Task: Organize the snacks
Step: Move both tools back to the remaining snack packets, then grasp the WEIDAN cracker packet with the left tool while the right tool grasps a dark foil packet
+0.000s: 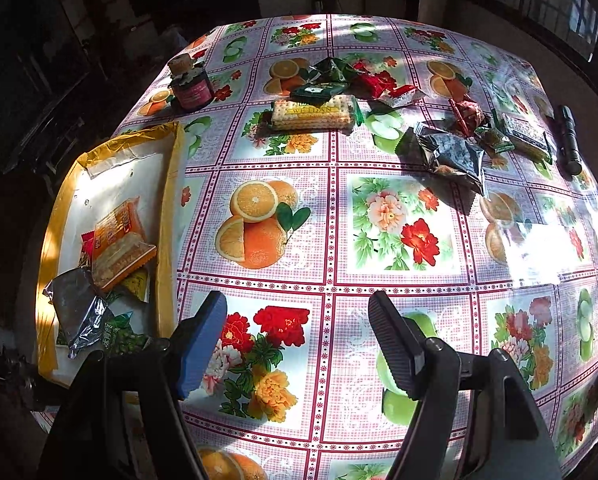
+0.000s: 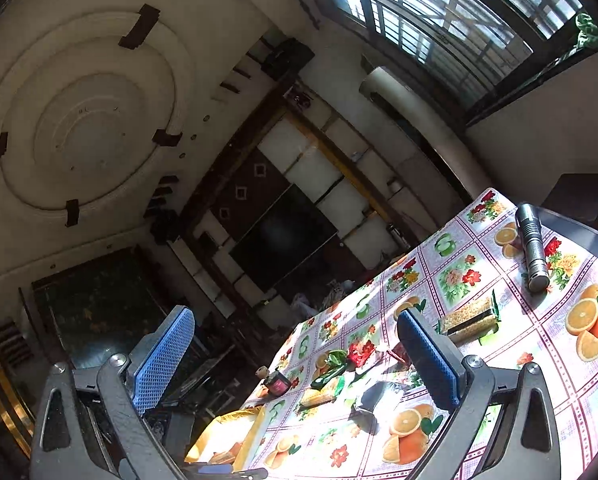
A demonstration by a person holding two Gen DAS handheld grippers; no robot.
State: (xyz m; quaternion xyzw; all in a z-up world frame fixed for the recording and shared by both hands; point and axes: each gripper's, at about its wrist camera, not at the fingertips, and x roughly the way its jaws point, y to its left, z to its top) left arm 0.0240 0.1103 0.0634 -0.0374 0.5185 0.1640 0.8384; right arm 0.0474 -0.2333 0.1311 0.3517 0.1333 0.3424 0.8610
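Observation:
My left gripper (image 1: 297, 300) hangs open over the near part of the fruit-and-flower tablecloth (image 1: 399, 224), with nothing between its fingers. At its left stands a yellow-rimmed box (image 1: 171, 200) that holds an orange biscuit packet (image 1: 119, 240), a silver packet (image 1: 79, 312) and a green packet (image 1: 127, 340). Loose snacks lie at the far side: a cracker pack (image 1: 313, 114), green packets (image 1: 323, 80), red packets (image 1: 383, 84), a silver-black packet (image 1: 451, 156) and a grain bar (image 1: 523, 136). My right gripper (image 2: 295, 314) is open and empty, held tilted above the table's edge, with the grain bar (image 2: 469, 322) and silver packet (image 2: 373, 398) below it.
A small dark jar with a cork lid (image 1: 191, 88) stands at the far left of the table. A black flashlight (image 1: 569, 140) lies near the right edge, beside the snacks. Dark furniture and a television (image 2: 283, 236) are beyond the table; a barred window (image 2: 459, 12) is at the right.

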